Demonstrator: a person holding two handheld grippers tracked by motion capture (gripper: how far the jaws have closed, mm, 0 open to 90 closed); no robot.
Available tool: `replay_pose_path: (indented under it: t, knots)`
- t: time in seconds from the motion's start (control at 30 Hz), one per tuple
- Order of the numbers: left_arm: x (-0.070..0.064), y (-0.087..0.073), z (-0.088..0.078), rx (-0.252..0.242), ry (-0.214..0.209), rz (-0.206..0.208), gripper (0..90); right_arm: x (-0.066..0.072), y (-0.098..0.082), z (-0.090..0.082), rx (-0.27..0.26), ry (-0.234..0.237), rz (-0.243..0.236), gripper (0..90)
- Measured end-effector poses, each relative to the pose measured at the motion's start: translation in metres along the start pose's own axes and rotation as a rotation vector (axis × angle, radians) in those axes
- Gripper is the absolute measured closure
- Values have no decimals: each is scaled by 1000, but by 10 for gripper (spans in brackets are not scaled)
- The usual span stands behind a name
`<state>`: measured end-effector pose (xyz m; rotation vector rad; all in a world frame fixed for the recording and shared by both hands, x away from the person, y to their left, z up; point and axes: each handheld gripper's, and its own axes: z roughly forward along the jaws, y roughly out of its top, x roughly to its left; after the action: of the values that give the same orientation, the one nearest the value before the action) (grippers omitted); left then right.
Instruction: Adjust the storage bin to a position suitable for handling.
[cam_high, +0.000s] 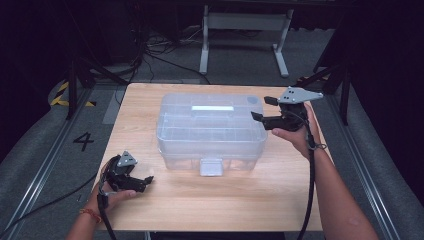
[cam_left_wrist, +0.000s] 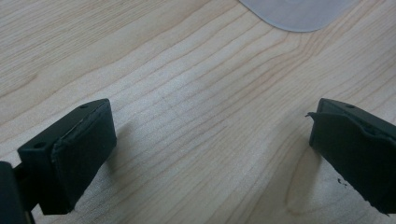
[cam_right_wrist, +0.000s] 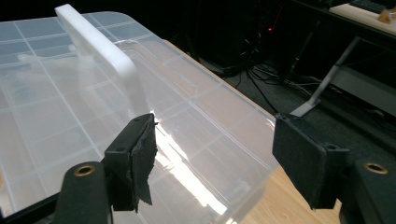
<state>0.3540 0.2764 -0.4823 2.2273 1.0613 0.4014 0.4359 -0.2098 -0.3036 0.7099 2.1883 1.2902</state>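
Note:
A clear plastic storage box (cam_high: 210, 130) with its lid on stands in the middle of the wooden table (cam_high: 210, 200). A white handle (cam_high: 213, 108) lies on the lid and a latch (cam_high: 210, 167) hangs at the front. My right gripper (cam_high: 261, 107) is held up at the box's right end, open. In the right gripper view the jaws of this gripper (cam_right_wrist: 215, 144) straddle the lid's corner (cam_right_wrist: 224, 121) without touching it, with the white handle (cam_right_wrist: 98, 51) beyond. My left gripper (cam_high: 146, 183) rests low at the table's front left, open. Between its jaws (cam_left_wrist: 205, 140) lies only bare wood.
A translucent rounded edge (cam_left_wrist: 299, 14) shows at the top of the left gripper view. Behind the table stand a white frame (cam_high: 245, 35), loose cables (cam_high: 150, 55) and dark stands (cam_high: 80, 75). A floor mark "4" (cam_high: 83, 141) lies to the left.

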Motion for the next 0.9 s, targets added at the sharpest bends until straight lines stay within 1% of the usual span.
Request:
replay_pose_path:
  t: [0.07, 0.17, 0.2, 0.23, 0.37, 0.4, 0.43, 0.47, 0.57, 0.6, 0.7, 0.77, 0.9]
  knots:
    - [0, 0, 0, 0, 0, 0, 10, 2, 3, 3, 3, 9, -8, 313]
    - [0, 0, 0, 0, 1, 1, 10, 6, 7, 9, 8, 45, -12, 316]
    - [0, 0, 0, 0, 0, 0, 10, 7, 8, 10, 11, 49, -13, 317]
    - [0, 0, 0, 0, 0, 1, 10, 9, 10, 12, 17, 51, -27, 317]
    - [0, 0, 0, 1, 1, 2, 10, 14, 13, 19, 19, 75, -36, 319]
    - [0, 0, 0, 0, 1, 0, 10, 14, 13, 19, 19, 75, -36, 319]
    - [0, 0, 0, 1, 0, 2, 10, 17, 14, 22, 26, 93, -33, 319]
    - [0, 0, 0, 2, -1, -1, 10, 18, 14, 24, 31, 99, -39, 319]
    - [0, 0, 0, 2, -2, -5, 11, 21, 14, 27, 39, 108, -49, 314]
    - [0, 0, 0, 2, -2, -4, 12, 23, 14, 29, 36, 127, -50, 315]
    - [0, 0, 0, 3, -2, -3, 12, 25, 15, 32, 46, 120, -60, 324]
    - [0, 0, 0, 2, -2, -5, 11, 27, 16, 34, 50, 126, -65, 332]
    - [0, 0, 0, 2, -2, -4, 11, 30, 19, 38, 60, 129, -82, 378]
